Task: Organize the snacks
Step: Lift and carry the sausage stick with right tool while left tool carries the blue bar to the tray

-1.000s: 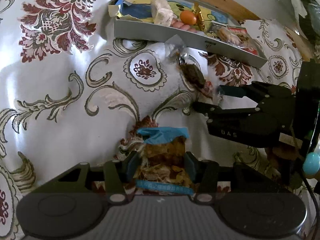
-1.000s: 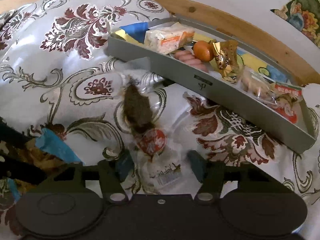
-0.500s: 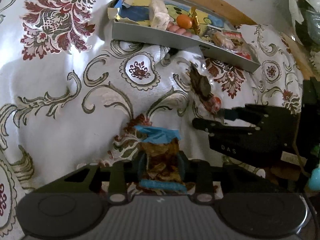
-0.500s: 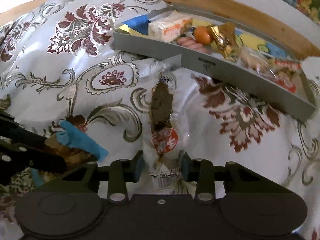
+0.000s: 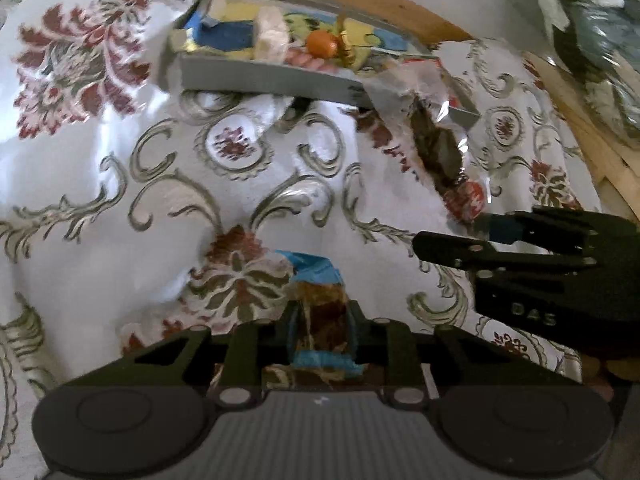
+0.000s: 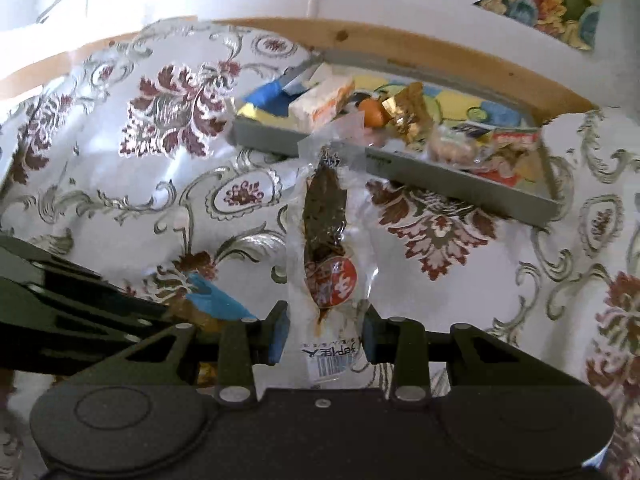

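Note:
My left gripper [image 5: 320, 330] is shut on a blue-edged clear packet of brown snack [image 5: 320, 312], held just above the floral cloth. My right gripper [image 6: 323, 336] is shut on the lower end of a clear vacuum pack [image 6: 324, 216] with a dark brown piece and a round red label. That pack hangs in the air, its top edge in front of the near wall of the grey tray [image 6: 460, 192]. The left wrist view shows the tray [image 5: 260, 76] at the top, and the right gripper [image 5: 460, 232] with its pack [image 5: 436, 152] to the right.
The tray holds several snacks: a white wrapped block [image 5: 272, 36], an orange ball [image 5: 320, 43], pink sausages [image 5: 304, 58] and a gold wrapper [image 6: 404, 112]. A wrinkled floral tablecloth [image 5: 100, 160] covers the table. The wooden table edge [image 6: 400, 44] and a wall lie behind the tray.
Both grippers went from open around their packets to shut on them. The right one has lifted the vacuum pack off the cloth toward the tray. The left packet has risen slightly.

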Demonstrator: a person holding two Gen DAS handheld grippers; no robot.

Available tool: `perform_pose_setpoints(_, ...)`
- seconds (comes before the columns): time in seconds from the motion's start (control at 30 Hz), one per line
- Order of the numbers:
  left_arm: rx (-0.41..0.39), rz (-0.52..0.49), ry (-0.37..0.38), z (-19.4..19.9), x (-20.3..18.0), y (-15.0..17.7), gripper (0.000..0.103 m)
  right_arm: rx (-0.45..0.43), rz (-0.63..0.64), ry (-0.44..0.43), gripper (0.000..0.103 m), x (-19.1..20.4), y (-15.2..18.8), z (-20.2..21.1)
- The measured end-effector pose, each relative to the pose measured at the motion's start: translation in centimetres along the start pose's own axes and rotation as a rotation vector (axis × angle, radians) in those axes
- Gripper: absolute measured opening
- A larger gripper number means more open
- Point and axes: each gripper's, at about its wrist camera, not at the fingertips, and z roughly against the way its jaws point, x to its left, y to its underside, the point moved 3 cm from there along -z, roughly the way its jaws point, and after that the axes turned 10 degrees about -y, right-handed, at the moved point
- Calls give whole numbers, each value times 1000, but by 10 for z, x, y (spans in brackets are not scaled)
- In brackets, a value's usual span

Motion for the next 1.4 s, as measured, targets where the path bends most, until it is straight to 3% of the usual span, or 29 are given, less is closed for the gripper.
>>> perform_pose_setpoints(0.17, -62, -33, -7, 12, -11, -3, 12, -47, -50, 23, 38, -5, 1, 23)
perform_pose_setpoints(0.43, -131, -106, -80, 33, -26, -6, 11, -94, -67, 30, 38, -4, -1, 37)
perform_pose_setpoints(0.63, -183, -65, -98, 50, -23, -25, 11, -139, -78, 33, 38, -8, -6, 43)
perform_pose_setpoints(1.03, -308, 0, -93, 50, -33, -115, 11, -286, -139, 94, 38, -57, -39, 35)
perform_pose_setpoints(1.23, -357, -12, -94, 29, -48, -169, 11, -368, -186, 154, 38, -105, -69, 15)
perform_pose_setpoints(1.4, -363, -7, -83, 3, -62, -205, 11, -374, -194, 187, 39, -134, -91, -5)
